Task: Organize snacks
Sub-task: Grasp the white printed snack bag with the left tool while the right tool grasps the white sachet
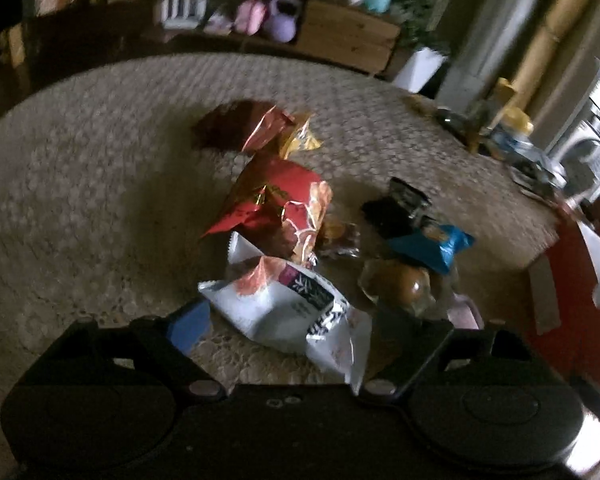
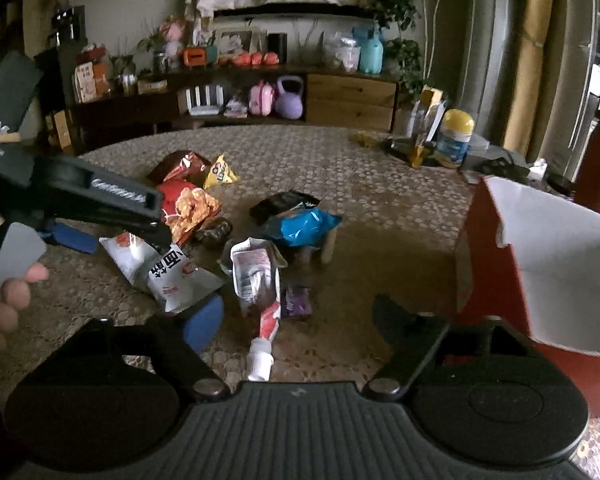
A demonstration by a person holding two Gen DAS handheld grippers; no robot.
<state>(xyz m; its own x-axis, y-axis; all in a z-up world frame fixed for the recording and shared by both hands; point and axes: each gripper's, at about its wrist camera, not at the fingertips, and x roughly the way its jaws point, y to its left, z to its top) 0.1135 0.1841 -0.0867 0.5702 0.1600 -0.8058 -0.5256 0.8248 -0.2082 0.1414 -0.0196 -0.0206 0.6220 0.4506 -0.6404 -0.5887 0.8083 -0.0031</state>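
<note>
Snack packets lie in a heap on the round table (image 2: 380, 184). A white packet (image 1: 296, 308) lies between the wide-open fingers of my left gripper (image 1: 300, 324), not clamped; it also shows in the right wrist view (image 2: 168, 272). Beyond it lie a red bag (image 1: 276, 204), a blue packet (image 1: 440, 244), a black packet (image 1: 400, 204) and a brown bag (image 1: 236, 124). My right gripper (image 2: 296, 316) is open and empty over a red-white pouch (image 2: 260, 280) and a purple packet (image 2: 296, 300). My left gripper (image 2: 112, 216) also shows there.
A red box with a white inside (image 2: 552, 264) stands open at the table's right. A yellow-lidded jar (image 2: 456, 140) and an opened packet (image 2: 428, 120) stand at the far right edge. A cluttered shelf unit (image 2: 260, 96) lines the back wall.
</note>
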